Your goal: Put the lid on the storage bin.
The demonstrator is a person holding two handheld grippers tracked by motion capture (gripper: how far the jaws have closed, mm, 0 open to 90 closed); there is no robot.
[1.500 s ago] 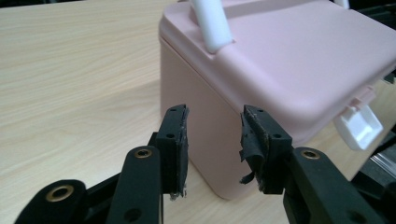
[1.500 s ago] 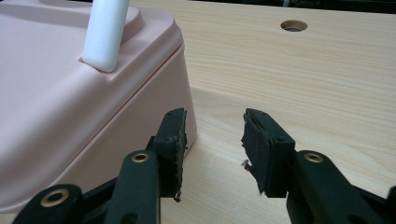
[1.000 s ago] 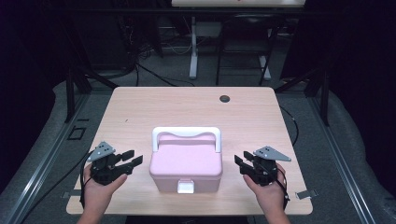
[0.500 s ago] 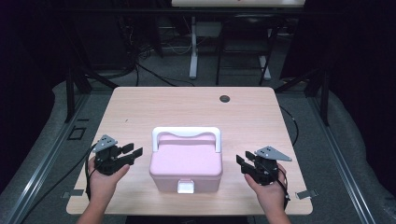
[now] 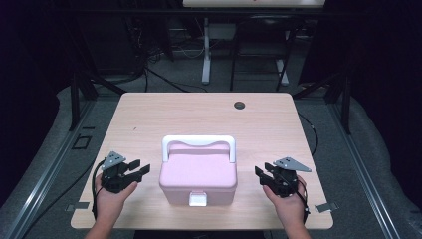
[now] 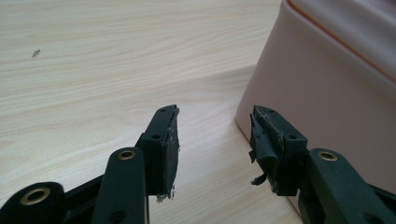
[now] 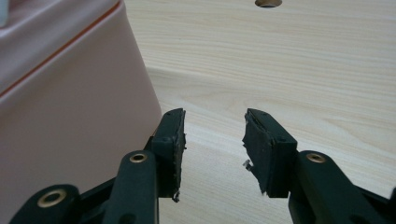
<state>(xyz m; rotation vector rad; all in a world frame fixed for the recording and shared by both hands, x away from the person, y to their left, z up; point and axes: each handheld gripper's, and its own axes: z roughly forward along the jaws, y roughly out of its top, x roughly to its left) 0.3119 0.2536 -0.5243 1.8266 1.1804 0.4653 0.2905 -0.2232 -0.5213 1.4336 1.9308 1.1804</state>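
I see the pink box (image 5: 198, 178) at lower centre of the desk (image 5: 149, 119); my left gripper (image 5: 138, 168) and right gripper (image 5: 261, 174) flank it, fingers wide, holding nothing.

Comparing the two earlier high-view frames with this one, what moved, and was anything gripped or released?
The left gripper edged inward toward the pink box and is open beside its left wall, not touching it. Nothing was gripped or released. The right gripper, also open, the box with its white handle, and the table stayed put.
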